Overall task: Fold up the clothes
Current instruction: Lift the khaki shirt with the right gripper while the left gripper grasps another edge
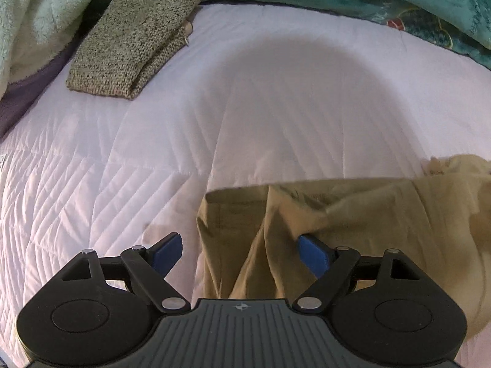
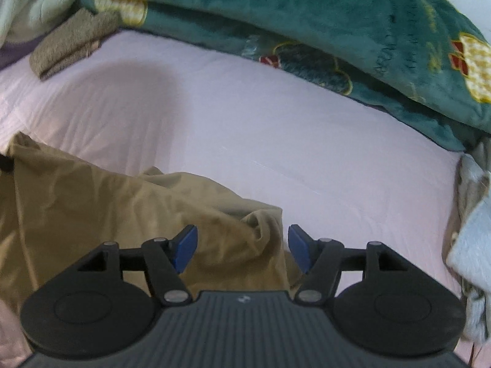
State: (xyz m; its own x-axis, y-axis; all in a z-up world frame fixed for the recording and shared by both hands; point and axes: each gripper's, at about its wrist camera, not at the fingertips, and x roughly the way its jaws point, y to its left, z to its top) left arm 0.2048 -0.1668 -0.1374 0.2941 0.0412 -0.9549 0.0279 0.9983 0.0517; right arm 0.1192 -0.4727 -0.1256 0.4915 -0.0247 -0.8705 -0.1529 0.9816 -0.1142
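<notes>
Two grippers hang over one khaki garment (image 1: 322,224) crumpled on the pale quilted bedspread (image 1: 122,168). The left gripper (image 1: 241,254) is spread wide and holds nothing; the garment's left edge lies between its jaws and runs off to its right. The right gripper (image 2: 242,247) is also spread wide and empty, with a bunched corner of the cloth between its jaws and the rest trailing to its left. So the garment's long axis spans from one gripper to the other, each about equally near an end. The fabric looks thin, creased and limp.
</notes>
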